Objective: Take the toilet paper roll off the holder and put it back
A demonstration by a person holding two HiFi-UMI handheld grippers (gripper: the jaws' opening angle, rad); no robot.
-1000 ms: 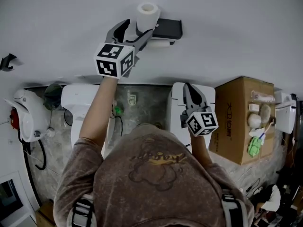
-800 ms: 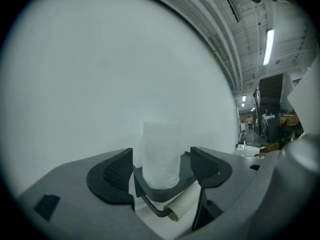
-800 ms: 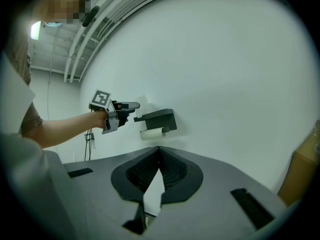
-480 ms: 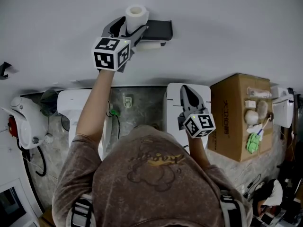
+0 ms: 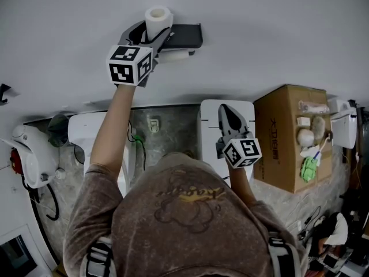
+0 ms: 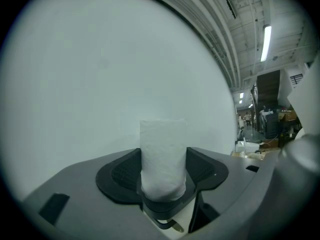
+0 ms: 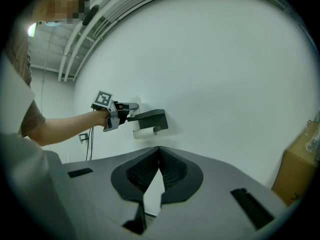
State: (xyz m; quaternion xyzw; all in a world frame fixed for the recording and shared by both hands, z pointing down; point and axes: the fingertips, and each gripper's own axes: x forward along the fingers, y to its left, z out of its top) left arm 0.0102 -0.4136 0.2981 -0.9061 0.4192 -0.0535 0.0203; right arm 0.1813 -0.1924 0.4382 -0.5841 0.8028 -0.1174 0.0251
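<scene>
A white toilet paper roll stands upright at the left end of the black wall holder. My left gripper reaches level toward the wall. Its jaws have just been closing, and the dark pads now press both sides of the roll. A second white roll hangs under the holder. My right gripper hangs lower and nearer the body, jaws shut on nothing. In the right gripper view, that gripper points at the white wall, with the holder and the left gripper to the left.
A cardboard box with small items on top stands at the right. White fixtures and a white panel sit against the wall base. A white device with a dark cable is at the left. A dark hook is on the wall.
The left gripper has pushed in around the roll and its jaws have narrowed onto it. The right gripper has stayed put.
</scene>
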